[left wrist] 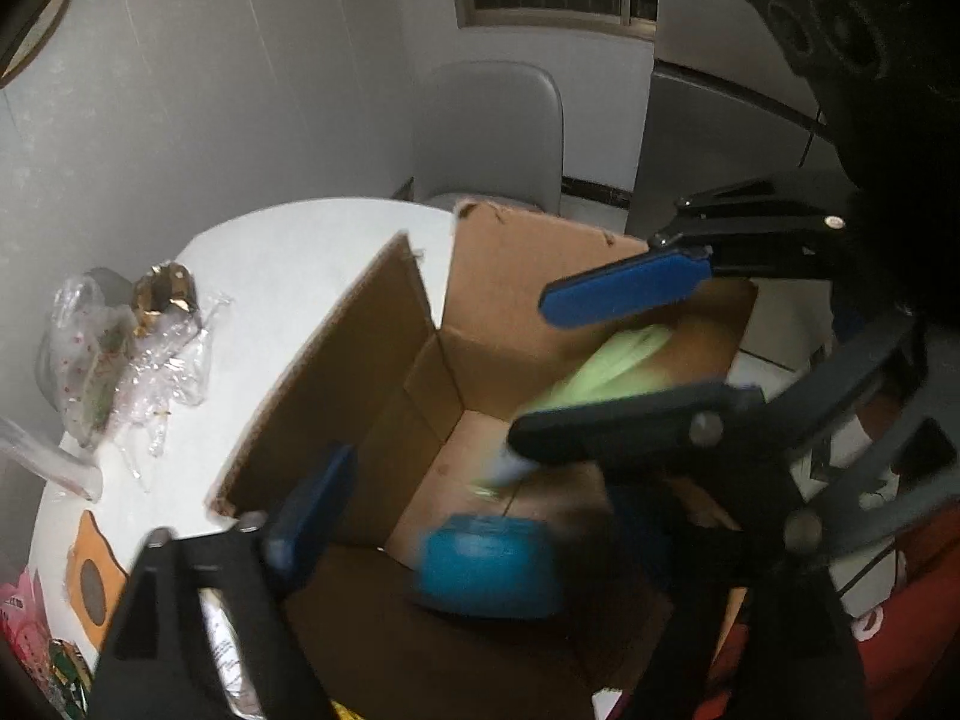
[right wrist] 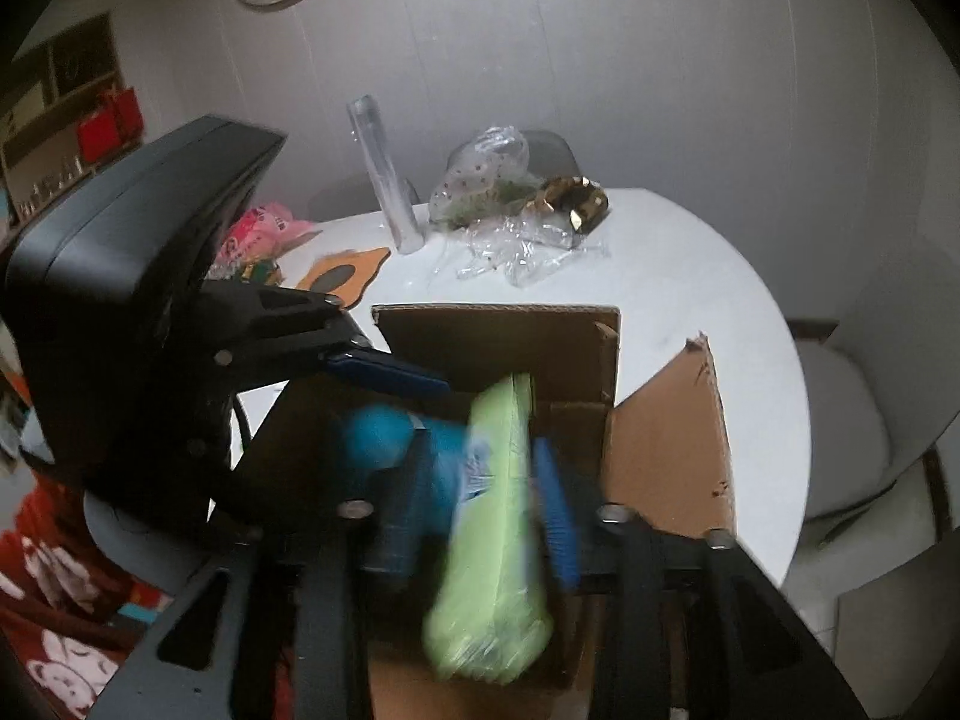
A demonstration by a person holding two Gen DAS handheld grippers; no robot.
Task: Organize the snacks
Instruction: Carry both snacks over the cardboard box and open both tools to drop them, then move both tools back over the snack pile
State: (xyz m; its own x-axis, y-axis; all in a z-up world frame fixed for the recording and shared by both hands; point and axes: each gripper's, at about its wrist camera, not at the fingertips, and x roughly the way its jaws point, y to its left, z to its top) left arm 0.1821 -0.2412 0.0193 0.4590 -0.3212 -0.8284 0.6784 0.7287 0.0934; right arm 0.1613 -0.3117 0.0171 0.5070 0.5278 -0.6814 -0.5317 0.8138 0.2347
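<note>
An open cardboard box (left wrist: 384, 360) stands on the round white table (left wrist: 288, 252); it also shows in the right wrist view (right wrist: 666, 456). My right gripper (right wrist: 480, 504) is shut on a light green snack packet (right wrist: 498, 540) and holds it over the box opening. The packet also shows blurred in the left wrist view (left wrist: 606, 366), between the right gripper's blue pads (left wrist: 624, 288). A blue round snack container (left wrist: 486, 564) is in the box, also visible in the right wrist view (right wrist: 384, 432). My left gripper (left wrist: 396, 516) is open over the box's near edge.
Clear plastic wrappers with a gold foil piece (right wrist: 528, 210) lie at the table's far side. A clear tube (right wrist: 384, 180) stands upright. An orange coaster (right wrist: 342, 276) and pink snack bags (right wrist: 258, 234) lie at the left. A grey chair (left wrist: 492, 132) stands behind the table.
</note>
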